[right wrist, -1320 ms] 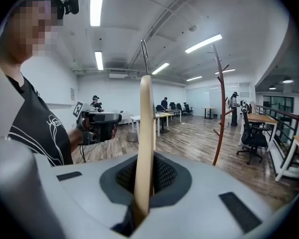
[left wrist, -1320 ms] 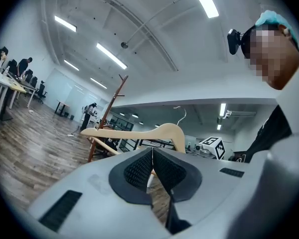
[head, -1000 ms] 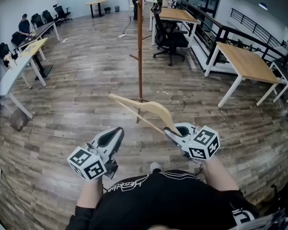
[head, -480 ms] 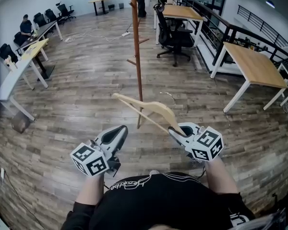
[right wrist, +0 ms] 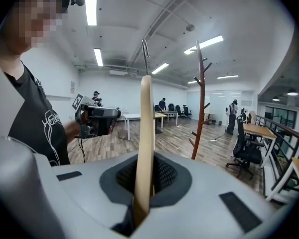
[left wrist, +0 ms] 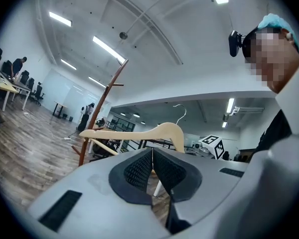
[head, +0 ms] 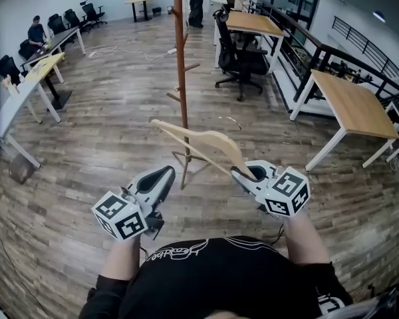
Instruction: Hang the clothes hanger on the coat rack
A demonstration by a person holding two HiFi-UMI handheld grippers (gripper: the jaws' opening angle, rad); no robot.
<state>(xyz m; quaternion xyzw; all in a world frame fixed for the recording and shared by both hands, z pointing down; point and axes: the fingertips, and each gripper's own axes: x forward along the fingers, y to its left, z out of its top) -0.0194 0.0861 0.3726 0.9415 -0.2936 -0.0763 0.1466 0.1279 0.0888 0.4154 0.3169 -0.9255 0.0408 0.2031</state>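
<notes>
Since the earlier frames, both tongs have advanced toward the tall brown wooden coat rack point(head: 180, 78), whose foot now appears in the head view between the two tongs and closer to the person.

The right tongs point(head: 241, 174) pinch one arm end of the pale wooden clothes hanger with a thin metal hook point(head: 206, 140). In the right gripper view the wooden arm stands upright between the pads, gripped on both sides. From this grip the hanger extends up and to the left in the head view, crossing in front of the rack's pole. It is held in the air above the wood-plank floor point(head: 106, 131). The right gripper view shows the rack standing farther off to the right, apart from the hanger.

The left tongs point(head: 163, 174) are pressed together with nothing between the pads. They sit level, beside the right tongs.

A black office chair point(head: 243, 58) stands beyond the rack, next to a wood-topped desk point(head: 349, 102) with white legs.
</notes>
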